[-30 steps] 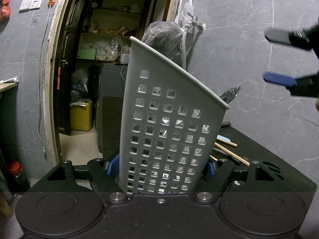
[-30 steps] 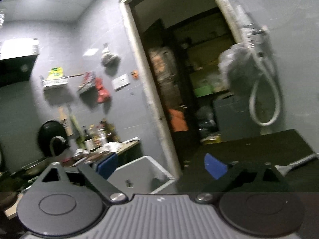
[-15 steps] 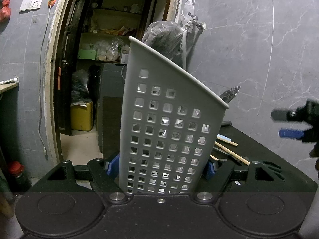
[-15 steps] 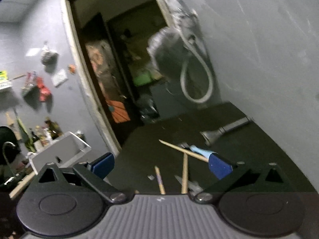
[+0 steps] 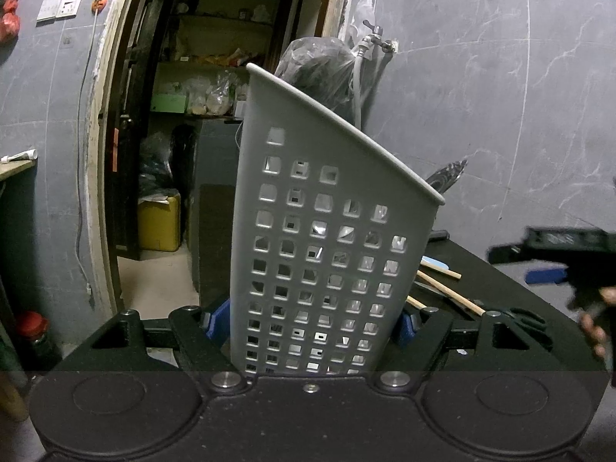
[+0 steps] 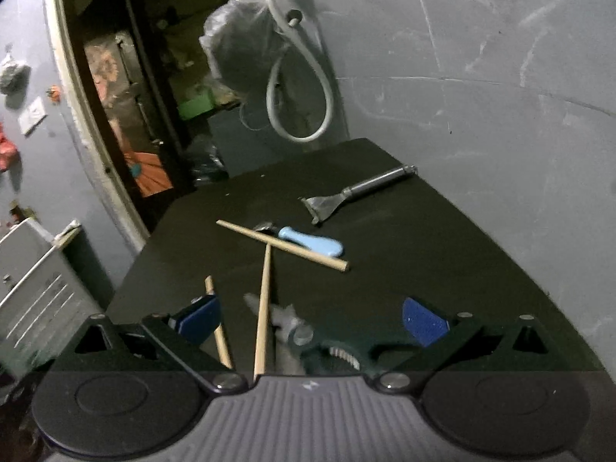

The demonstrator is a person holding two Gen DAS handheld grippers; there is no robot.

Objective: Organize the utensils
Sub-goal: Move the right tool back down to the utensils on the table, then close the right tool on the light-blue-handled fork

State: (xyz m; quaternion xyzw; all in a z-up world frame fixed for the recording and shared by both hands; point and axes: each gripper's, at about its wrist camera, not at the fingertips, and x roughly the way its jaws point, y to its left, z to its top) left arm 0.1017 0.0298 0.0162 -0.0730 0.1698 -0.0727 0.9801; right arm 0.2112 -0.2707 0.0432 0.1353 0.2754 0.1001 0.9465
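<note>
A: Right wrist view: the right claw (image 6: 312,321) is dropping toward the bench (image 6: 442,254), fingers spread, empty, with the chopsticks (image 6: 263,308) now lying between them.

B: So a pickup is coming. The left claw (image 5: 310,321) is still pinching the white basket (image 5: 327,238), ready to take them.

Grey perforated utensil holder (image 5: 327,238) standing tilted, clamped at its base; scattered on the black table (image 6: 442,254): three wooden chopsticks (image 6: 283,244), a blue-handled tool (image 6: 312,244), a metal scraper (image 6: 358,190), green-handled scissors (image 6: 327,346).
</note>
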